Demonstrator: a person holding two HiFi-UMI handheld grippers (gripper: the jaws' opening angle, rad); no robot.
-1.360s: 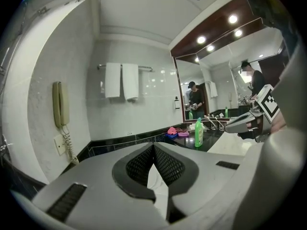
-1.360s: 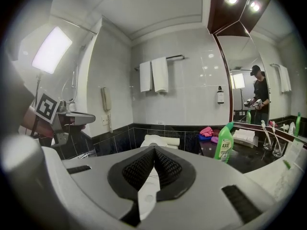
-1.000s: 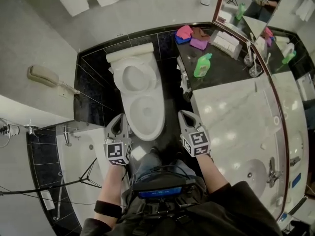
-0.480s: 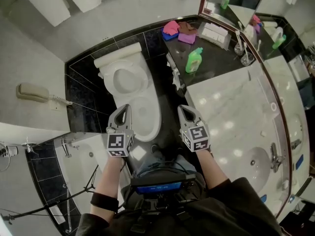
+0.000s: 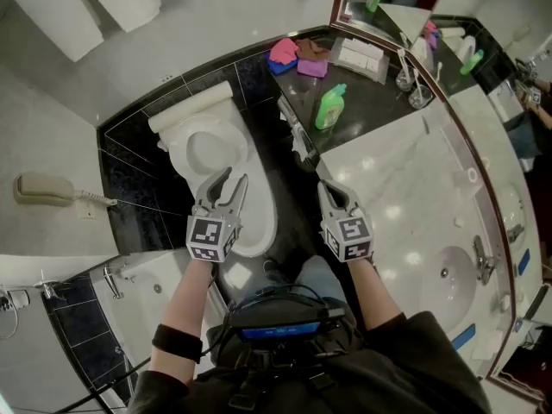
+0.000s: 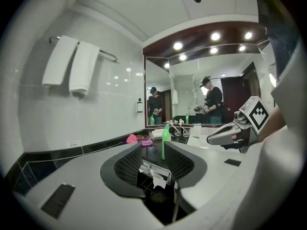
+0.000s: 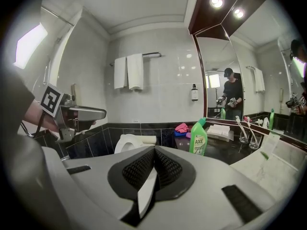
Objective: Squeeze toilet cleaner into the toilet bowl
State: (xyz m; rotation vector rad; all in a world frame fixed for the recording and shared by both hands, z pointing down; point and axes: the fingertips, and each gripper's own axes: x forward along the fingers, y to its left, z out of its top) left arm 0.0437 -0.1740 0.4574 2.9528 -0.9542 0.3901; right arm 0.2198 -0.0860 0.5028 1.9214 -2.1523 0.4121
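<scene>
Near the toilet bowl (image 5: pixel 212 150), nothing gripped.
Jaws of left hand-held gripper (image 5: pixel 231 178) just opening, narrowly apart; right hand-held gripper (image 5: pixel 326 188) closed; cleaner bottle (image 5: pixel 329 108) upright on desk (image 5: pixel 380 116).

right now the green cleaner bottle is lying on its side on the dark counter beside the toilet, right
Not quite: the green cleaner bottle stands upright, not on its side, as the right gripper view shows. It is indeed on the dark counter beside the toilet.
</scene>
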